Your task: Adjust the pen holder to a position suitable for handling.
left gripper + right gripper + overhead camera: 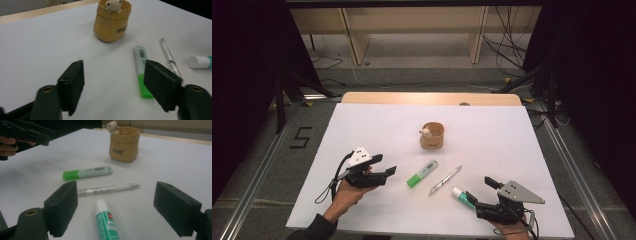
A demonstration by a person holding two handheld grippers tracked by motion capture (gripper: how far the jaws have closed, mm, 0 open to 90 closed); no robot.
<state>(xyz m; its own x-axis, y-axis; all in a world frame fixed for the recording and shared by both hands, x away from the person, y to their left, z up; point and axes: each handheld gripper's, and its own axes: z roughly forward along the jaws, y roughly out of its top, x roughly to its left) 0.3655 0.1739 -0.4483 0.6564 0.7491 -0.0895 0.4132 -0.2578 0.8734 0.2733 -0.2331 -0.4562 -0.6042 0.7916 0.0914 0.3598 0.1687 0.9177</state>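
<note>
High view is showing a white table [377,130] with a person's two hands coming in from the near edge, each carrying a gripper. The left gripper [387,167] is hovering at the near left, its jaws standing apart with nothing between them and pointing right toward a green highlighter [422,173]. That highlighter is lying flat near the middle of the table, its green cap end toward the near side. Just to its right a clear pen [445,180] is lying at a similar slant, apart from it. Farther right and nearer, a glue stick [462,196] with a white cap is lying between the wide-spread jaws of the right gripper [477,190], which are not pressing on it. Beyond the highlighter, toward the far side, a tan pen holder [432,135] with a small bear figure on its rim is standing upright, well apart from the three items.

Left gripper view is showing the highlighter [142,72] lying just beside the right-hand jaw, untouched.
</note>
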